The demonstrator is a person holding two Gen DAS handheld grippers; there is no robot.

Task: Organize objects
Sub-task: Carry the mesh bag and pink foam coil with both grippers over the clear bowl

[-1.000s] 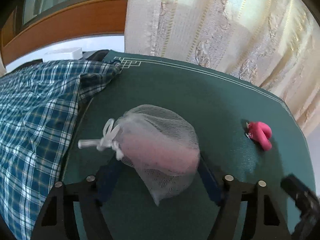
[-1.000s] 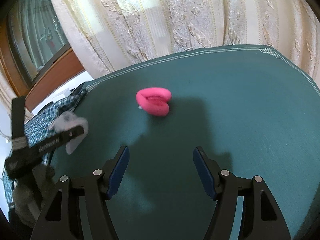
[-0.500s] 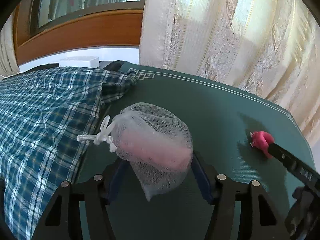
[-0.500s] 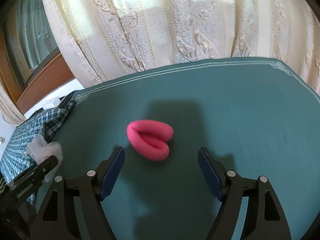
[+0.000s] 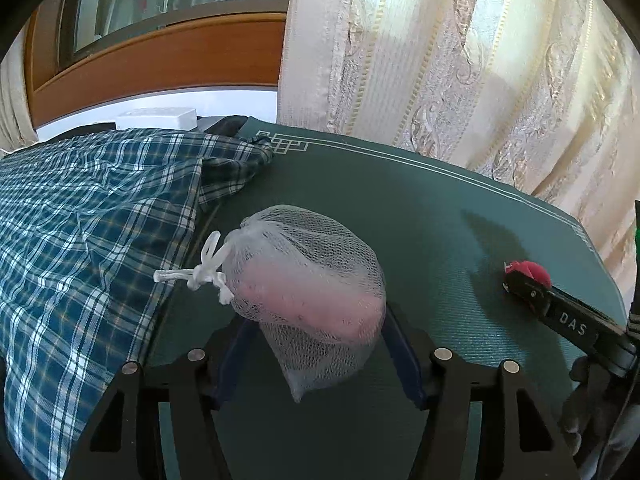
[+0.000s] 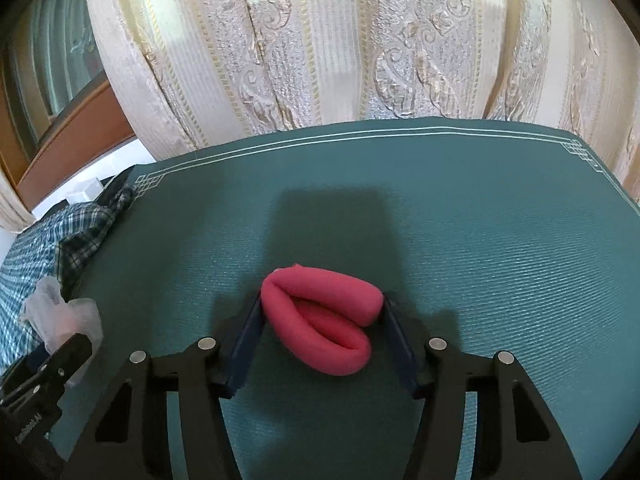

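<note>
**Mesh bag in your left claw, pink foam piece between the right pads**

Blue-and-white plaid cloth (image 5: 80, 240) covers the far left of the green mat (image 5: 400, 208), its edge lying just beside the bag you hold. On the sill behind it sits a white box (image 5: 158, 118).

Your left gripper (image 5: 316, 344) is narrowed onto a white mesh bag (image 5: 304, 276). Both blue pads press the bag's lower sides, and the bag bulges up and forward from between them. Its mouth is tied shut with a white cord (image 5: 200, 270) that points left toward the plaid cloth. Inside the bag you can see a pink rounded lump; what it is cannot be told through the netting. A loose tail of netting hangs down between the fingers.

Further right on the mat, your right gripper (image 6: 322, 332) sits over a folded pink foam piece (image 6: 324, 316), which rests on the mat directly between the two blue pads. The jaws are closing: the left pad touches the fold's left end and the right pad meets its right end. In the left wrist view the same foam piece (image 5: 532, 272) shows at the far right, partly hidden behind one black finger (image 5: 560, 312) of the right gripper.

Cream patterned curtain (image 6: 340, 48) hangs along the mat's far edge, and a wooden window frame (image 5: 160, 60) stands at the left.
</note>
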